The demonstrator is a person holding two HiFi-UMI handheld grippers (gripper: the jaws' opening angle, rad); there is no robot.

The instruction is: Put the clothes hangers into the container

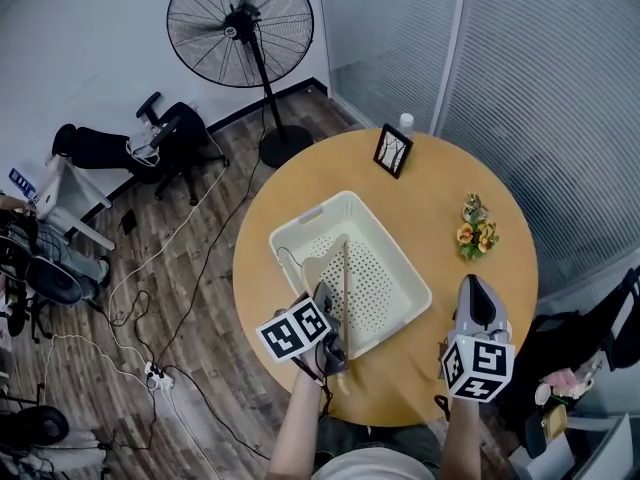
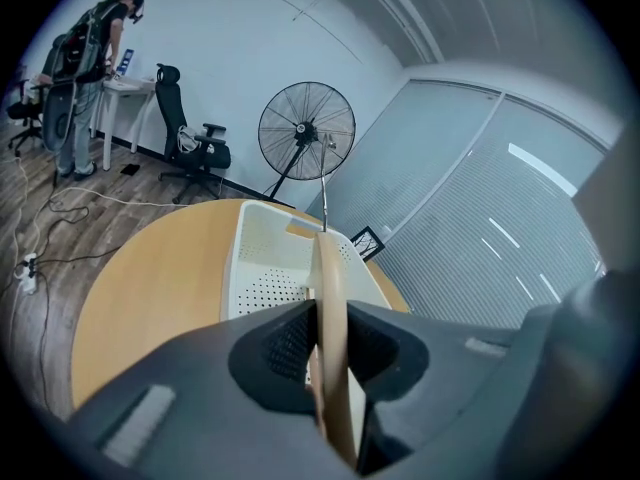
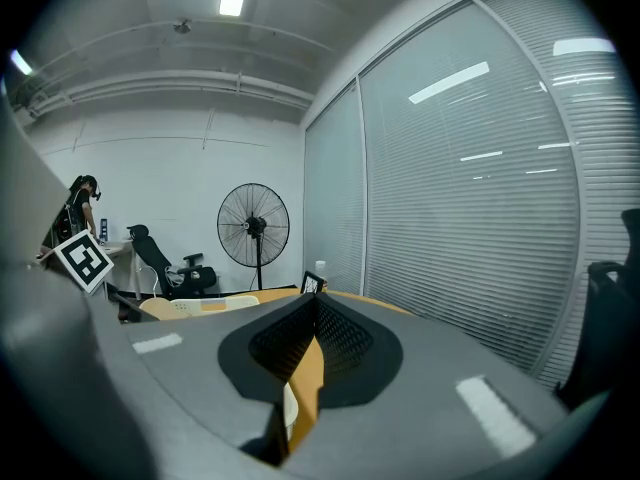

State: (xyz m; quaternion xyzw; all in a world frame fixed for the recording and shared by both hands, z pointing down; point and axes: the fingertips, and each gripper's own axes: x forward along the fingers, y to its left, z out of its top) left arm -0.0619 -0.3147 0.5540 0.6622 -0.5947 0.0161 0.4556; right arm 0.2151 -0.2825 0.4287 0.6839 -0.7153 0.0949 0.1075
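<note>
A white perforated container [image 1: 400, 268] stands in the middle of the round wooden table [image 1: 480, 183]. My left gripper [image 1: 325, 303] is at its near rim, shut on a pale wooden clothes hanger [image 1: 345, 268] that reaches out over the container's inside. In the left gripper view the hanger [image 2: 330, 298] stands edge-on between the jaws, its metal hook [image 2: 322, 183] pointing away above the container [image 2: 262, 258]. My right gripper [image 1: 474, 288] hovers over the table's near right part, shut with nothing in it; its jaws meet at the tips [image 3: 314, 303].
A small black picture frame [image 1: 392, 150] and a bottle [image 1: 405, 123] stand at the table's far edge, and a flower sprig [image 1: 474, 228] lies at the right. A floor fan [image 1: 240, 28], an office chair [image 1: 170, 138] and cables [image 1: 150, 298] occupy the floor on the left. A person [image 2: 85, 63] stands far off.
</note>
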